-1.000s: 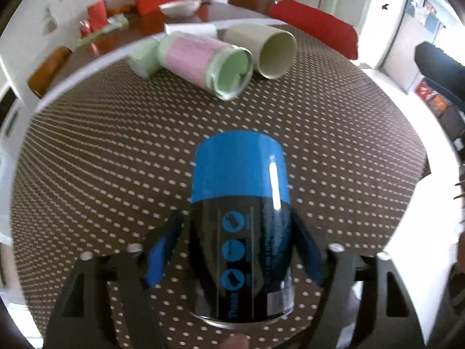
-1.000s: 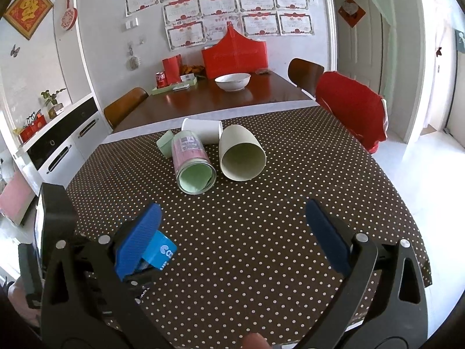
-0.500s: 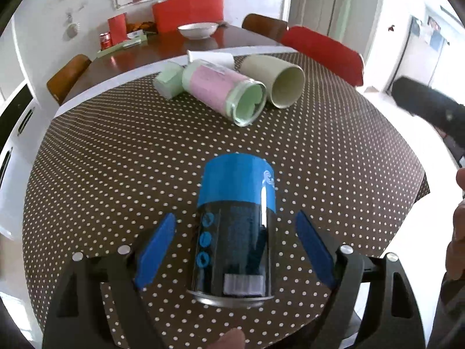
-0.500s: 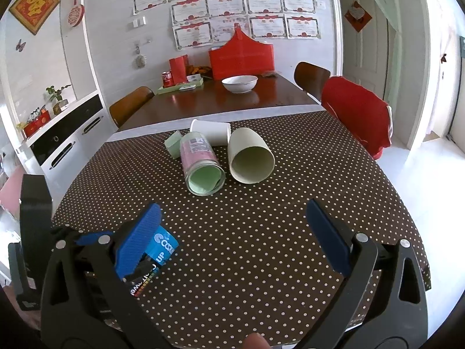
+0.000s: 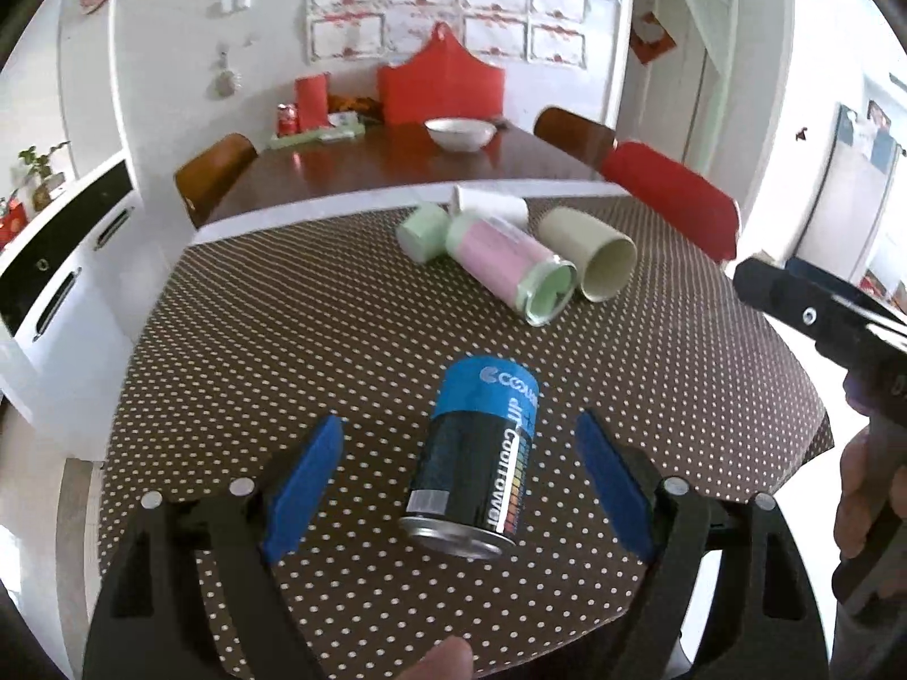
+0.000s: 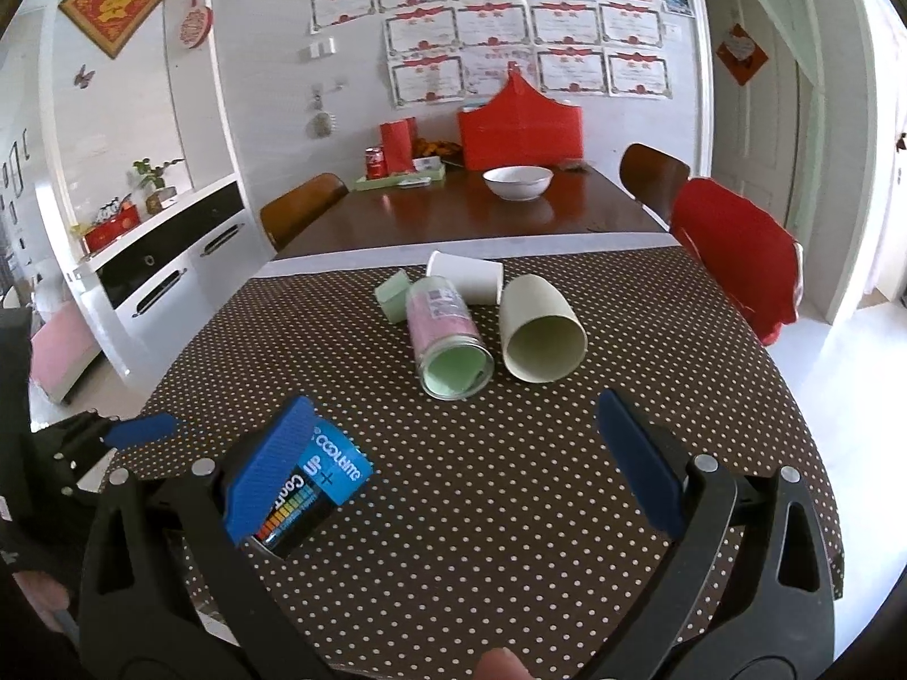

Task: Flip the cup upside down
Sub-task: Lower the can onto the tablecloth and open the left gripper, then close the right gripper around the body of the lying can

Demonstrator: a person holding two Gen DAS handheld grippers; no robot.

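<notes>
A black cup with a blue band stands on the dotted tablecloth, blue end up, metal rim down on the cloth. My left gripper is open, its blue pads either side of the cup and clear of it. In the right wrist view the same cup shows partly behind my left blue finger. My right gripper is open and empty over the cloth, to the right of the cup.
A pink-and-green glass jar, a cream cup, a white paper cup and a green lid lie on their sides at the table's far middle. A red chair stands at the right. The table's front edge is near.
My left gripper let go of the black-and-blue cup, opened wide and drew back. The cup now stands free on the cloth. My right gripper stayed open, shifting slightly.
</notes>
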